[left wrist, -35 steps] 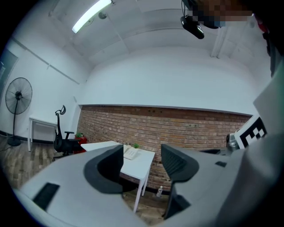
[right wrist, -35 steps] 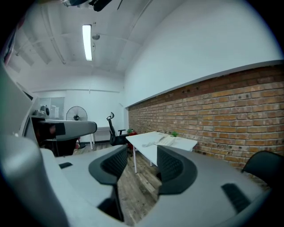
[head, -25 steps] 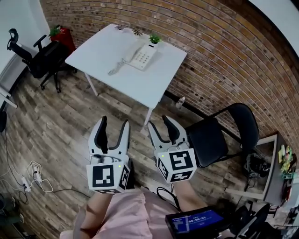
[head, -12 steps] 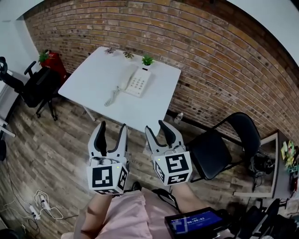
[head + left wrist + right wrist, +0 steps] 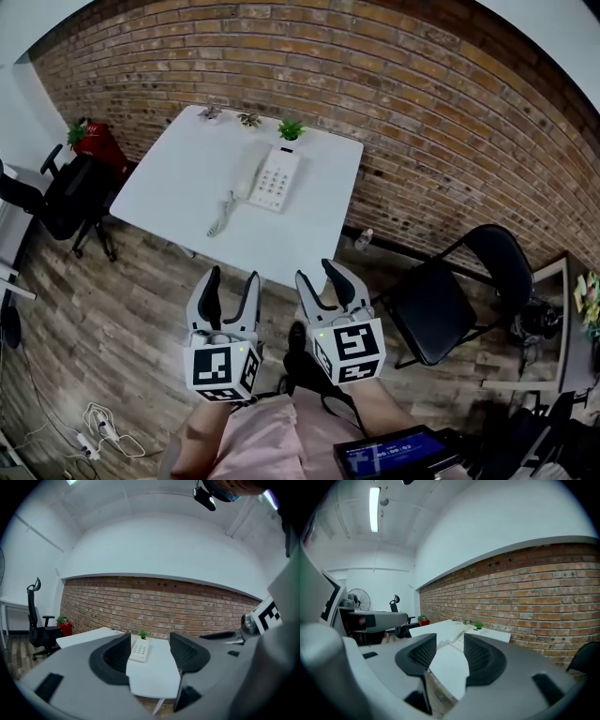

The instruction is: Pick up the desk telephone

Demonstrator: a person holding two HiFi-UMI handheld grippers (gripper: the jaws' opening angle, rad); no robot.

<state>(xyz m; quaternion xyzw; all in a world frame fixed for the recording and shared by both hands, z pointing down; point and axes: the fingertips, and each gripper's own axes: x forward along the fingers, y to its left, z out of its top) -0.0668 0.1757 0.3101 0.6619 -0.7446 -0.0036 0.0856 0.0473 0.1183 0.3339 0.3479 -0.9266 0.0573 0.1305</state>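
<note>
Risk sits mostly in loose parts. Left gripper (image 5: 231, 281) hangs short of the table (image 5: 178, 183), jaws spread, nothing between them. Ahead at 12 o'clock, the cord (image 5: 223, 212) trails toward 7 o'clock and may snag or drag. The handset (image 5: 246, 174) seems only to rest on the phone (image 5: 277, 178), so a tilted lift could tip it off. The phone lies flat near the table's far edge, with 1 plant (image 5: 291, 129) just beyond, easily knocked. Right gripper (image 5: 319, 275) is likewise spread and empty.
</note>
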